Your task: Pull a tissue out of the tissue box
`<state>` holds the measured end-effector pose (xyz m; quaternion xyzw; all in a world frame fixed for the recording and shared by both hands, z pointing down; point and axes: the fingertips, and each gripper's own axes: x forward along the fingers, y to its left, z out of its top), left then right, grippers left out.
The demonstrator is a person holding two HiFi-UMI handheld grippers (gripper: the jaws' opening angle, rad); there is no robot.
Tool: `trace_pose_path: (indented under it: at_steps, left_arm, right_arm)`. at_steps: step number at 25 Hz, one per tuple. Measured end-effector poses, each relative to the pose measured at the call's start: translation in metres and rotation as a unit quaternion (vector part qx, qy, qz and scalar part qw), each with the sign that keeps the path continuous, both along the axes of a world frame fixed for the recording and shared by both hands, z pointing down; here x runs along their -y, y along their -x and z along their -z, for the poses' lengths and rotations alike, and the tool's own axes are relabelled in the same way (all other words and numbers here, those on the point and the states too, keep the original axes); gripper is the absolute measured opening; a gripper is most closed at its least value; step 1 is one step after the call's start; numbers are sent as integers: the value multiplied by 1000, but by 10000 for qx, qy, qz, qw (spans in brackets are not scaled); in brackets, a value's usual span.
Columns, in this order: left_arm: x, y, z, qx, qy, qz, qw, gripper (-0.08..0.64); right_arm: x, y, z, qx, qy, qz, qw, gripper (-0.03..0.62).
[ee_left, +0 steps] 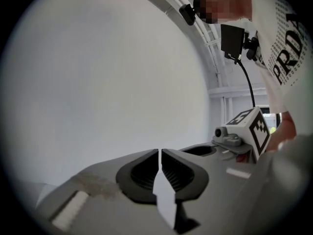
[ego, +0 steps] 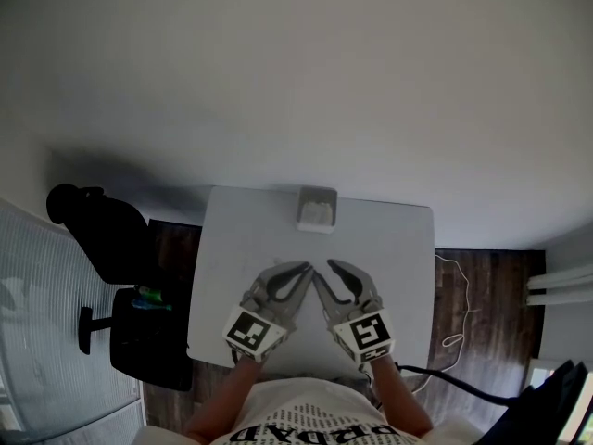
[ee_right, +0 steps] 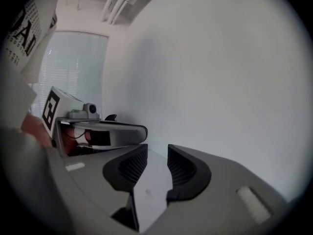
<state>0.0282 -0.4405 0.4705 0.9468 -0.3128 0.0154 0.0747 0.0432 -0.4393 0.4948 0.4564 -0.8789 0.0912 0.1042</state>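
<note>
A small pale tissue box (ego: 317,209) stands at the far edge of the white table (ego: 398,248), with white tissue showing in its top. Both grippers hover over the near half of the table, tips angled toward each other and well short of the box. My left gripper (ego: 299,272) (ee_left: 160,151) has its dark ribbed jaws together with only a hairline slit, nothing between them. The jaws of my right gripper (ego: 326,269) (ee_right: 157,150) stand apart, with only bare tabletop in the gap. Neither gripper view shows the box; each shows the other gripper beside it.
A black office chair (ego: 102,235) stands left of the table on the dark wood floor (ego: 482,286). A thin cable (ego: 456,309) trails on the floor at the right. A plain white wall rises behind the table, and a blind-covered window (ee_right: 73,67) is at the left.
</note>
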Motion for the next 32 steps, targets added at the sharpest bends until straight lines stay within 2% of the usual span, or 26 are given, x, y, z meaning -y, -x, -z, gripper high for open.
trace_pose_path:
  at_steps: [8, 12, 26, 32]
  left_arm:
    - [39, -10, -29, 31, -24, 87, 10000, 12]
    - [59, -11, -51, 165, -146, 85, 9997, 16]
    - [103, -17, -121, 392, 222, 184, 9988, 18]
    - [115, -18, -142, 375, 380, 270, 9982, 18]
  right_arm:
    - [35, -14, -37, -92, 255, -119, 9996, 130]
    - [52, -19, -59, -130, 392, -205, 9989, 130]
    - [102, -30, -124, -337, 755, -250, 9963, 146]
    - [114, -29, -155, -664, 900, -104, 9937, 164]
